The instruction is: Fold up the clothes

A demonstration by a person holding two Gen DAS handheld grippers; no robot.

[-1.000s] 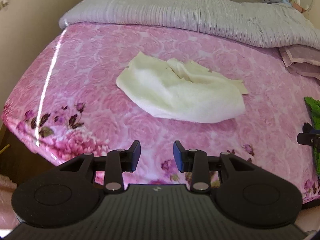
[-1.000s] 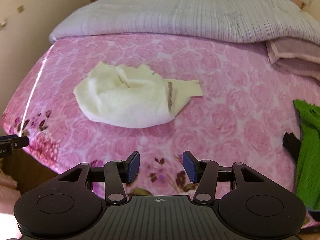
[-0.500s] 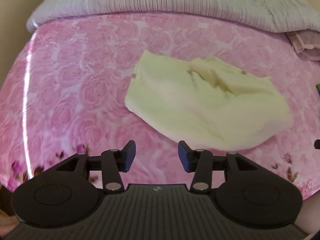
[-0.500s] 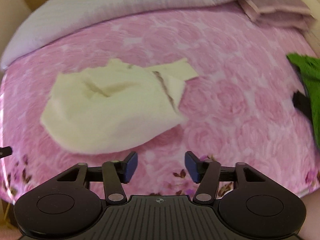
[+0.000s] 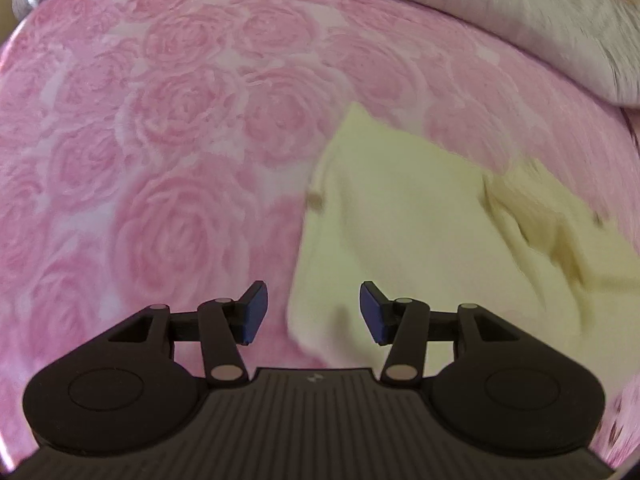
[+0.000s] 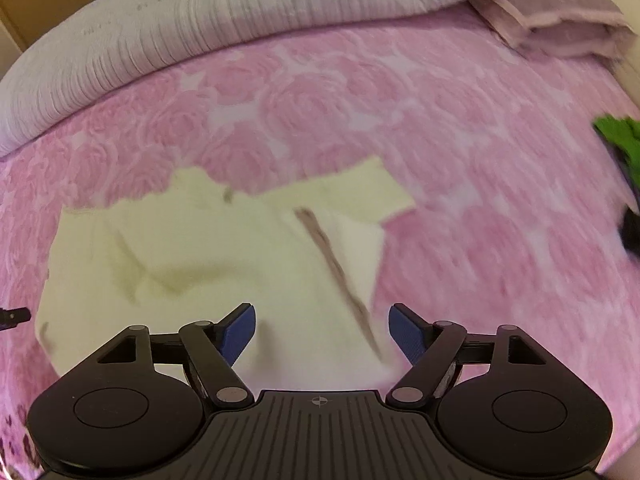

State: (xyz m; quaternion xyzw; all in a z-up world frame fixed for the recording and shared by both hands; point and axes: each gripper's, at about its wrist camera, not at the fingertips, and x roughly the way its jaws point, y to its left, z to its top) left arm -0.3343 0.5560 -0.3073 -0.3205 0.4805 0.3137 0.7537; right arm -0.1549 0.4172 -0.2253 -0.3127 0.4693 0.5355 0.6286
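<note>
Both grippers are pointing steeply down at the bed [image 5: 168, 168], over a cream garment [image 5: 420, 240] that is lying crumpled on the pink rose-print cover.

Left gripper [image 5: 313, 312]: jaws are opening, pads apart and pinching nothing. The garment's left edge is showing in the gap between the blue pads [image 5: 253, 312], but the cloth is lying flat on the cover below them, not gripped. The left pad is over pink cover, the right pad over cream cloth. The rest of the garment is spreading up and right from there, with a shadowed fold near the right edge of that view.

Right gripper [image 6: 322, 336]: jaws are opening too, spread wider than the left, nothing clamped. Both pads [image 6: 240, 334] are sitting over the garment's near-right part. A thin brownish seam or trim line [image 6: 336, 272] is running diagonally down toward the gap between them. A flat cream flap is sticking out to the upper right of the garment.

Grey ribbed quilt [image 6: 160, 32] is lying along the far side of the bed. Folded pinkish blanket [image 6: 560, 28] is sitting at the far right corner. Green cloth [image 6: 620, 140] is showing at the right edge, well apart from the garment. Both views are motion-blurred.
</note>
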